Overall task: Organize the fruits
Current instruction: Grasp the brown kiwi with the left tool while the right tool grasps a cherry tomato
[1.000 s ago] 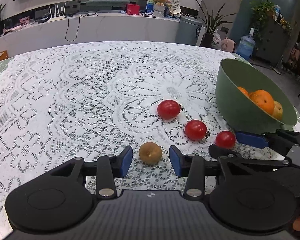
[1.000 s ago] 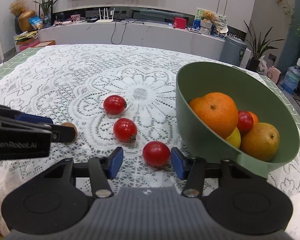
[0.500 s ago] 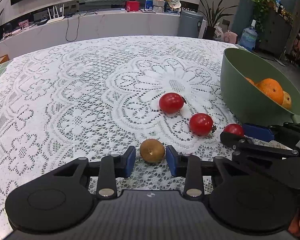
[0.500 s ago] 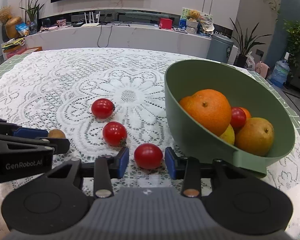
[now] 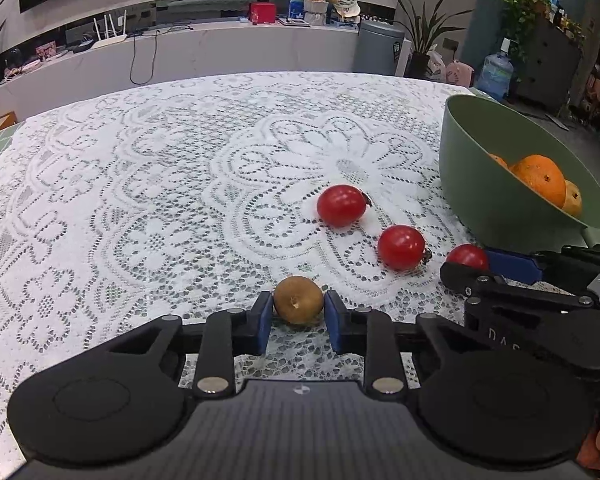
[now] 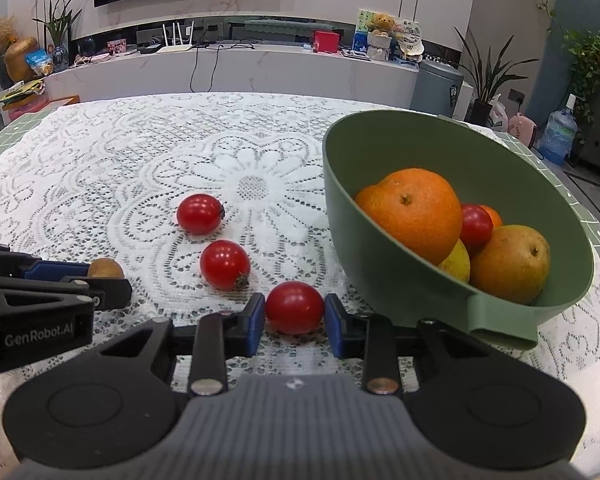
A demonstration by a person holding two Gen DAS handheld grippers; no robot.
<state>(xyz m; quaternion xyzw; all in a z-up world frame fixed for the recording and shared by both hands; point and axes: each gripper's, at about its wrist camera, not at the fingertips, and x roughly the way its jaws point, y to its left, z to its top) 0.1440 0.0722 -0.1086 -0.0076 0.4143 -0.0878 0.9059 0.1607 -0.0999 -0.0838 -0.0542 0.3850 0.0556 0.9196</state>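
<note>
A white lace cloth [image 5: 148, 200] covers the counter. The left claw [image 5: 299, 316] pinches a small brown fruit [image 5: 299, 299]; the right claw [image 6: 295, 322] pinches a glossy red tomato [image 6: 295, 307]. Both fruits rest on the cloth. Only the right view shows the green bowl [image 6: 380, 280] interior: orange [image 6: 410, 214], pear [image 6: 510, 264].

Even indoor light, sharp close up, strong fisheye bending at the edges.

Small white glints sit atop the tomato [image 6: 295, 307] between the fingers; soft shadows fall beneath it. Beyond the fingertips the room's straight lines bow, and corners darken.
</note>
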